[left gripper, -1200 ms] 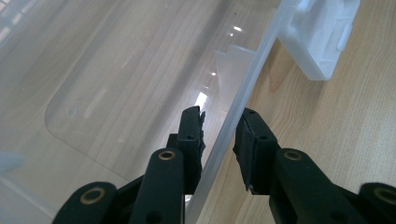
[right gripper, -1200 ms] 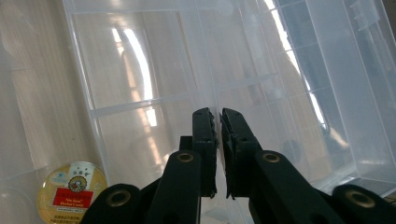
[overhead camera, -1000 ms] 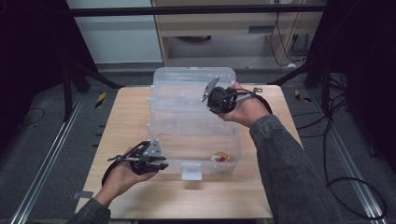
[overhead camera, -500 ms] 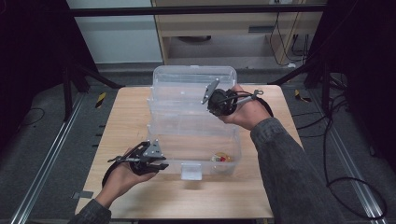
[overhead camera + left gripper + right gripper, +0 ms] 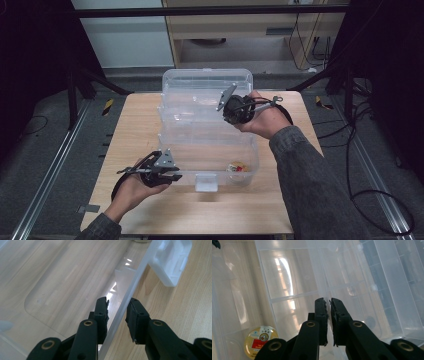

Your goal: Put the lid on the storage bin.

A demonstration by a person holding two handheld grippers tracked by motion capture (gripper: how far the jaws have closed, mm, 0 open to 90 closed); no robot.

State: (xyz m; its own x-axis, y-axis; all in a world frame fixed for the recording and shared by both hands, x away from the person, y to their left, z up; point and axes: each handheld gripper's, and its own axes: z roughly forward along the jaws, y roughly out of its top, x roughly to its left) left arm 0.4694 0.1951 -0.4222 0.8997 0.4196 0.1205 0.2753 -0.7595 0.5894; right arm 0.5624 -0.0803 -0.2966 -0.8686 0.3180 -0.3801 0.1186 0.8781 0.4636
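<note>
**Inspector:** What is sitting on the bench [image 5: 150, 220]?

**Assistant:** A clear plastic organiser box [image 5: 207, 145], opened out in tiers, is lying from the bench's near edge to its far edge. The left gripper [image 5: 117, 315] is pinching the box's front wall with its jaws, near the latch [image 5: 172, 262]. The right gripper [image 5: 329, 307] is holding its jaws pressed together on a thin tray wall.

**Inspector:** The step in hand?

**Assistant:** I judge that they are steadying the base while handling the upper tray; the next move calls for an even swing.

**Inspector:** Any labels?

**Assistant:** A small round tin [image 5: 260, 341] is lying in the bottom compartment; its red-and-gold label is too small to read.
</note>
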